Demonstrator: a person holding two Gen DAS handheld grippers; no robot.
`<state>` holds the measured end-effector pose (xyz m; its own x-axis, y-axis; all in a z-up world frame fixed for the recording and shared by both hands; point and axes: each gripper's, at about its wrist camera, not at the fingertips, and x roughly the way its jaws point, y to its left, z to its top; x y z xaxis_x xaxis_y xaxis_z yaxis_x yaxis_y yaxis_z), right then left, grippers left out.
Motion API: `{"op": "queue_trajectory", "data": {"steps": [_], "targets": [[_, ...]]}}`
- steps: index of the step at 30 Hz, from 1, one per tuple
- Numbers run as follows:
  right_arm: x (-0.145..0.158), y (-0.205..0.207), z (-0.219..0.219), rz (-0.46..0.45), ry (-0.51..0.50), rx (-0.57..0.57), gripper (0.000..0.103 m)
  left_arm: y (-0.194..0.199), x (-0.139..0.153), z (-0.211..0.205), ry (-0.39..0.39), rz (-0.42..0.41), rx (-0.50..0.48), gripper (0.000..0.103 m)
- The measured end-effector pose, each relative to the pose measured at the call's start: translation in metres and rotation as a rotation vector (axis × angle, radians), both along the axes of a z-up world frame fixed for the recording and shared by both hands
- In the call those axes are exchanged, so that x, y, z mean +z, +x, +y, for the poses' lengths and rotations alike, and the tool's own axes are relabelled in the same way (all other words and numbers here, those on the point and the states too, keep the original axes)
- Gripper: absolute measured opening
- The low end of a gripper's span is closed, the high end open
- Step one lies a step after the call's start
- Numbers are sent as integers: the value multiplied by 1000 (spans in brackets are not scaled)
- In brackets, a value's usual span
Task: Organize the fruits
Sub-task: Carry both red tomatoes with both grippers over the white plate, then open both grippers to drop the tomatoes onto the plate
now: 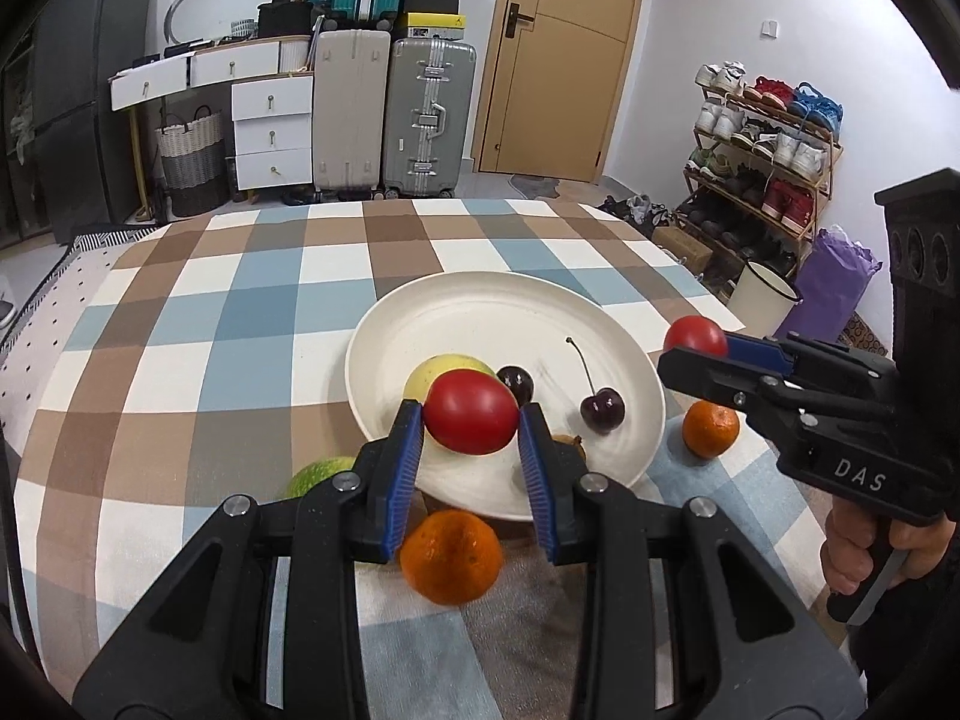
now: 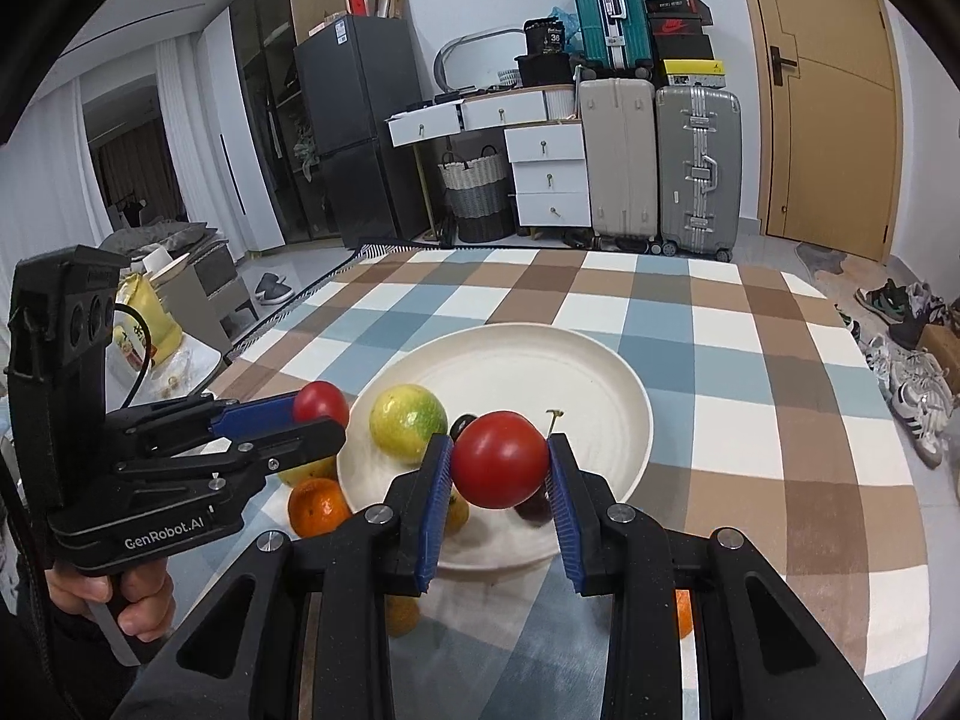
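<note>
Bright even indoor light, sharp — fisheye-warped edges

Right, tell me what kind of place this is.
Most likely a room in someone's home, used partly for storage: a table under a checked tablecloth, suitcases stacked by a drawer unit, a shoe rack near the door, and a fridge.

Suitcases (image 1: 390,114) stand by a wooden door (image 1: 564,54), a shoe rack (image 1: 762,156) right, probably a fridge (image 2: 360,120) left.

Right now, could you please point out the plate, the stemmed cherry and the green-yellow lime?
plate (image 1: 480,300): left wrist view, bare far rim.
stemmed cherry (image 1: 602,411): left wrist view, fruit body.
green-yellow lime (image 2: 407,420): right wrist view, its centre.
</note>
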<state>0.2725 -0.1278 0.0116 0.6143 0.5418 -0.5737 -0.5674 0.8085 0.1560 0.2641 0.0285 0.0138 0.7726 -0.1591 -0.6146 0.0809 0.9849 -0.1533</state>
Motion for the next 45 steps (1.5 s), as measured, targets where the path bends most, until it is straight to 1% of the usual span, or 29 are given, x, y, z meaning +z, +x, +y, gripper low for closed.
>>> {"op": "queue_trajectory", "data": {"steps": [8,23,35,39,43,45], "targets": [[-13,21,-1,21,33,-22,32,9,-9,-3,2,12,-12,30],[-32,32,10,66,46,16,32,17,-21,-10,25,46,-22,30],[-38,39,13,98,44,13,32,31,-28,-17,50,72,-25,30],[-40,40,14,97,35,9,32,39,-34,-19,70,95,-24,30],[-40,41,14,99,39,7,32,45,-35,-18,59,102,-12,30],[-40,41,15,95,34,7,32,47,-36,-18,69,100,-5,30]]}}
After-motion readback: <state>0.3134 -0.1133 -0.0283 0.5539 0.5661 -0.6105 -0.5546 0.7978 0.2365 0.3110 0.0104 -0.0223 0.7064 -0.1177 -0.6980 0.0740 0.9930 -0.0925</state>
